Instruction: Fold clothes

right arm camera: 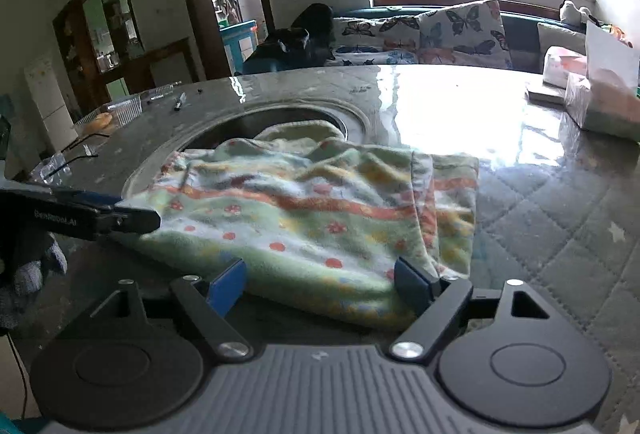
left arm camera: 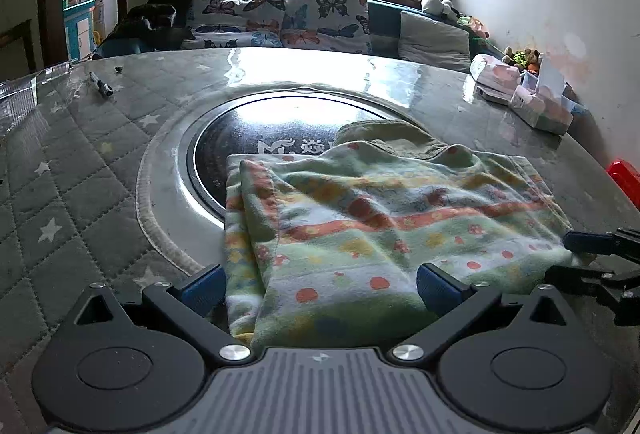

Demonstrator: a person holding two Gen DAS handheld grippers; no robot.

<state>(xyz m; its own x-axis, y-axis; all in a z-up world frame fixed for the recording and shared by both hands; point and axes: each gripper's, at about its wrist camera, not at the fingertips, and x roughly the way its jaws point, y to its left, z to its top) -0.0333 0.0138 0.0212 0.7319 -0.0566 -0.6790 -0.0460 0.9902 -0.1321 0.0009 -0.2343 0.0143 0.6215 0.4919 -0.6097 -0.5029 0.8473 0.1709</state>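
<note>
So the soft fleece garment with pastel green, white and orange stripes and little red dots [left arm camera: 384, 230] is lying folded on the round table under a clear plastic sheet over a grey quilted star-print cloth [left arm camera: 80, 162], with its far edge hanging over the dark glass hotplate sunk in the middle of the table [left arm camera: 240, 138]. There's a doubled-over fold running down the garment's left side in the left wrist view, and the same sort of layered edge shows on its right side in the right wrist view. The left gripper with the blue pads [left arm camera: 320, 286] sits low at the near edge of the garment with its jaws spread wide, one pad just off the cloth's left edge and the other over the fabric, not pinching anything. The right gripper [right arm camera: 320, 284] is the same story: jaws well apart, near hem of the garment between them, pads not squeezing it. Each gripper pokes into the other's view from the side, right by the garment's edge. Off to the far side of the table there are a couple of pastel tissue boxes [left arm camera: 540, 106] by the wall, a small black pen-like thing [left arm camera: 102, 85] on the left, and a sofa with butterfly-print cushions [left arm camera: 324, 20] behind under the window.
</note>
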